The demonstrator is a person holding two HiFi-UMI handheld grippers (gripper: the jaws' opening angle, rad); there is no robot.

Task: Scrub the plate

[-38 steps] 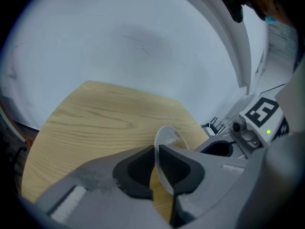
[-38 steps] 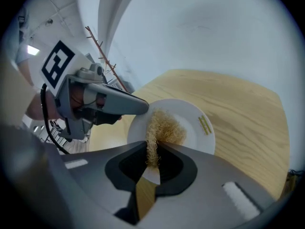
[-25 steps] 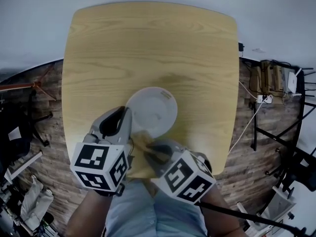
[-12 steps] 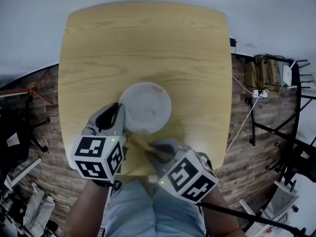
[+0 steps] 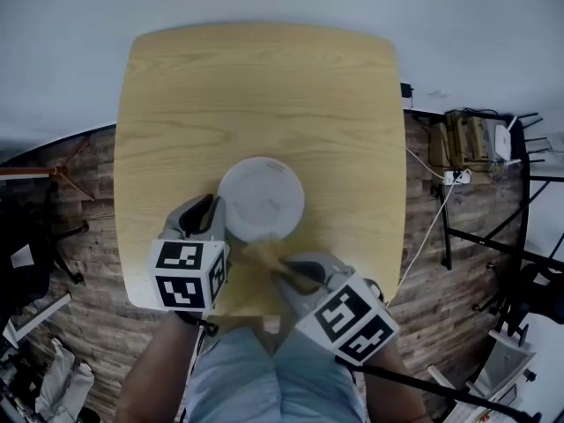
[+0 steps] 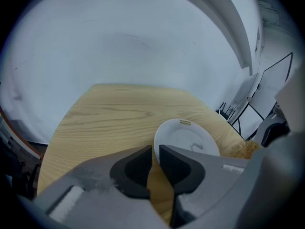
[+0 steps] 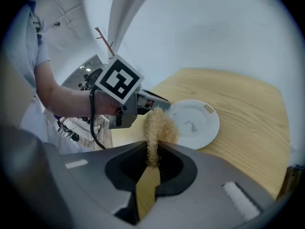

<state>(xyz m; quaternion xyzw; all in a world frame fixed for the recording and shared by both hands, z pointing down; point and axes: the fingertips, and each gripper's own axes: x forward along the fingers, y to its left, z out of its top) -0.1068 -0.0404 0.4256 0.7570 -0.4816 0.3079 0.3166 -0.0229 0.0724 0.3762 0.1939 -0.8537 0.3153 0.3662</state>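
A pale wooden table (image 5: 264,86) is filling the head view, standing on a dark plank floor (image 5: 84,227), with cables (image 5: 458,179) trailing off to the right. A white plate (image 5: 261,196) is lying towards the table's near edge. The left gripper (image 5: 218,211) is reaching in at the plate's left rim, and the right gripper (image 5: 282,267) is coming in from below, carrying a straw-coloured scrubber (image 5: 260,252) whose free end is sitting just at the plate's near rim.

In the left gripper view, a plain light wall (image 6: 133,37) is rising behind the table (image 6: 109,113). The left gripper (image 6: 156,151) is grasping the plate (image 6: 188,140) – its jaws are standing narrowly apart with the plate's near rim pinched between them.

In the right gripper view, the right gripper (image 7: 153,147) is clenching its jaws on the scrubber (image 7: 159,125), the fibrous tuft sticking out ahead and overlapping the plate's (image 7: 195,124) left edge – whether it is pressing on it I cannot tell. Beyond the tuft, a hand (image 7: 102,106) is holding the left gripper, its marker cube (image 7: 119,80) facing the camera.
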